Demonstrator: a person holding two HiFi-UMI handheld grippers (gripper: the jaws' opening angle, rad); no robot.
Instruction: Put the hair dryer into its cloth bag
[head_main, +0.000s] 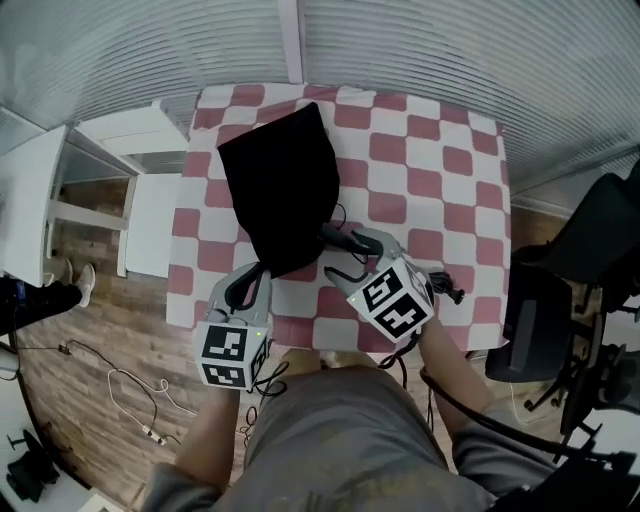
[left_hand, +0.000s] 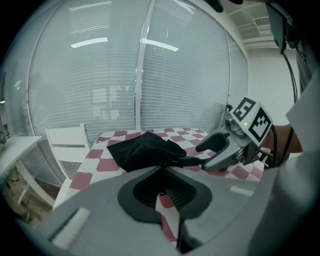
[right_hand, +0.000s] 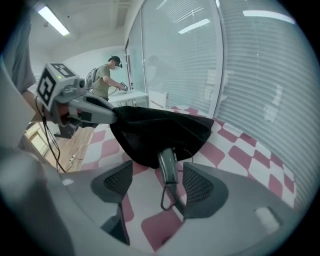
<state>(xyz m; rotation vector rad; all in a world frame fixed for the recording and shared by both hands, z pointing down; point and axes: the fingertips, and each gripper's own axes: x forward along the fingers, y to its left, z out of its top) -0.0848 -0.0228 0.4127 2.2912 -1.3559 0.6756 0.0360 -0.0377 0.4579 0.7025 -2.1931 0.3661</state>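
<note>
Fingers (right_hand: 117, 184) on right gripper (right_hand: 157, 175) spread, grey hair dryer handle (right_hand: 168, 167) loose between | left gripper (head_main: 258, 276) pinches black cloth bag (head_main: 280, 190) at near edge, prob keeping mouth open

We see a red-checked table (head_main: 440, 130) against slatted blinds (head_main: 450, 40) — wood floor (head_main: 95, 325), white chair (head_main: 150, 215), black office chair (head_main: 585, 250)

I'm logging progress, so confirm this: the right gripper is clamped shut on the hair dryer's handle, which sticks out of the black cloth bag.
Not quite. The right gripper is not clamped. The right gripper view shows its jaws standing open on either side of the hair dryer's handle, with the pads clear of it. The rest holds: the handle does stick out of the black cloth bag.
</note>
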